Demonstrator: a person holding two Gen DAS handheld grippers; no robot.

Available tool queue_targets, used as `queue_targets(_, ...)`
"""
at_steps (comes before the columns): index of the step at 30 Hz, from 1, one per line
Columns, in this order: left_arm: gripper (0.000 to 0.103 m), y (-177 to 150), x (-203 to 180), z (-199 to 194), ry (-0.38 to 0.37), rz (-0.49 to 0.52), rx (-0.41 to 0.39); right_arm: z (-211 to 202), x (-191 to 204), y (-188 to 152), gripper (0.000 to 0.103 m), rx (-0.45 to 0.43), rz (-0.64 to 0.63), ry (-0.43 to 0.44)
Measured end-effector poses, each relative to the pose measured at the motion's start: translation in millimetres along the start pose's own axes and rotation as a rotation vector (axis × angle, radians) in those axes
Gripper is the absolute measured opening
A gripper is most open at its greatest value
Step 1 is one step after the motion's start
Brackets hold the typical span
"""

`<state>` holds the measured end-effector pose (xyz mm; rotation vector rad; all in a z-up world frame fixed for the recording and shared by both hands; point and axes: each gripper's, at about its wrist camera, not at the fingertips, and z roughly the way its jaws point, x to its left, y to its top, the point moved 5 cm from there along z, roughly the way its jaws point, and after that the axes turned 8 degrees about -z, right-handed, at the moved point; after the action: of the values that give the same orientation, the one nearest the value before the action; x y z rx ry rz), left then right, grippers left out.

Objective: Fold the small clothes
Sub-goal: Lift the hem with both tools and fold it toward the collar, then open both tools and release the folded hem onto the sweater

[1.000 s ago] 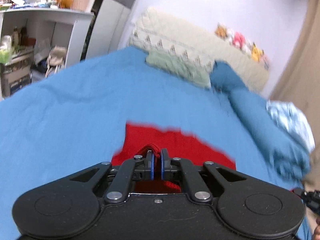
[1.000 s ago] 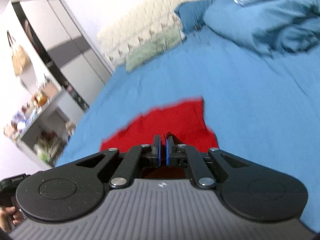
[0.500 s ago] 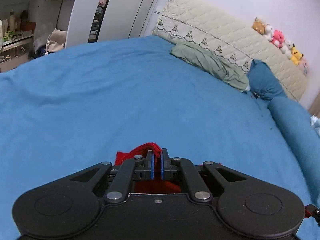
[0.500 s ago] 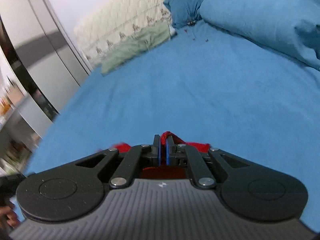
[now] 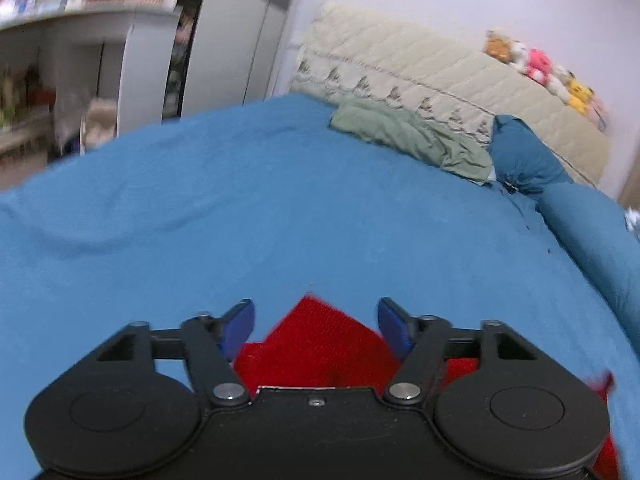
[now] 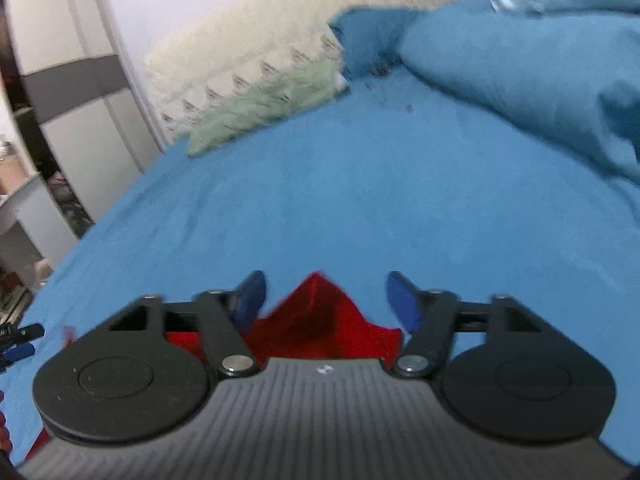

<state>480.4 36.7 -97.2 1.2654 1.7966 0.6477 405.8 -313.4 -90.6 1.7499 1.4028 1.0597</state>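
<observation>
The left gripper (image 5: 316,322) has its jaws spread wide and holds nothing; a corner of the red garment (image 5: 320,346) pokes up between the blue pads (image 5: 240,320), clear of both. The garment lies on the blue bed (image 5: 240,220), mostly hidden under the gripper body, with a bit of red showing past it at 4 o'clock.

The right gripper (image 6: 324,300) is likewise wide open and empty. The red garment (image 6: 320,316) peaks in a raised fold between its pads (image 6: 252,292), touching neither as far as the blur allows. More red shows at 9 o'clock behind the left linkage, and at the frame's lower left edge.

In the left view a green cloth (image 5: 412,140) lies at 1 o'clock against the cream headboard (image 5: 440,80), with a blue pillow (image 5: 524,160) beside it and plush toys (image 5: 536,64) along the headboard's top. A white shelf (image 5: 80,40) stands at 10 o'clock, blurred.

In the right view the green cloth (image 6: 260,112) is at 11 o'clock, and a bunched blue duvet (image 6: 520,72) at 2 o'clock. The other gripper's tip (image 6: 20,340) shows at 9 o'clock.
</observation>
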Motion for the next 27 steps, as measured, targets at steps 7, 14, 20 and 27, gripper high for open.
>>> queue_targets(7,0.088,-53.2,-2.1,-38.1,-0.062,0.221,0.095,-37.6,40.7,-50.4,0.085,0.053,-0.242,0.086)
queue_targets(14,0.089,-109.8,9.5,-9.1,-0.028,0.291,0.244,-12.2,38.1,-119.7,0.084,0.177,-0.284,0.018)
queue_targets(20,0.091,-108.4,4.2,-7.6,-0.003,0.284,0.263,-6.2,33.0,-117.8,0.085,0.2,-0.229,-0.006)
queue_targets(27,0.092,-98.7,-25.2,-47.1,-0.038,0.369,0.196,-41.8,17.9,-90.3,0.085,0.156,-0.195,0.029)
